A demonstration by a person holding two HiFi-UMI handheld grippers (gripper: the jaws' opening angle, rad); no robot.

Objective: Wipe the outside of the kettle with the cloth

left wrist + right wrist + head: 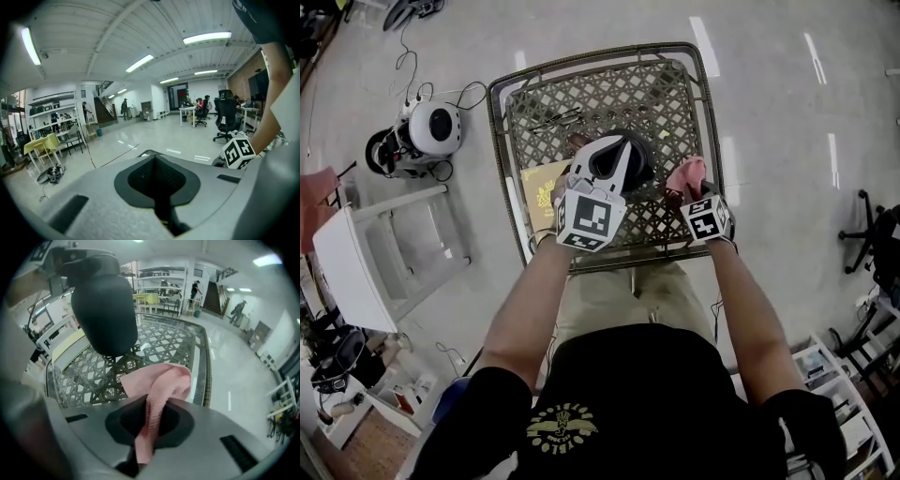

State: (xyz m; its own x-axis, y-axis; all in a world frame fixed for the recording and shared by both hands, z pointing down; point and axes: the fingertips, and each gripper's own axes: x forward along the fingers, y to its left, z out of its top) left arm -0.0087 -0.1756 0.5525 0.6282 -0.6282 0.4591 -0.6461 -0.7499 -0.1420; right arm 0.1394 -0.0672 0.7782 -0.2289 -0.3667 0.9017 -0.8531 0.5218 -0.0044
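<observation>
I find the left hand-held gripper (612, 159) closed at the top of the black kettle (104, 305). Its own view shows the jaws drawn together on a thin dark strip. From the right gripper view the kettle appears tilted and lifted off the lattice table (581, 94). The right hand-held gripper (150, 427) is clamped on the pink cloth (159, 380), which bunches out past the jaws. The cloth sits near the kettle's base, not touching it.

The dark, round-bodied kettle (104, 310) stands on the lattice table (183, 341). The pink cloth (161, 383), bunched, is pinched in the right gripper (148, 425).
</observation>
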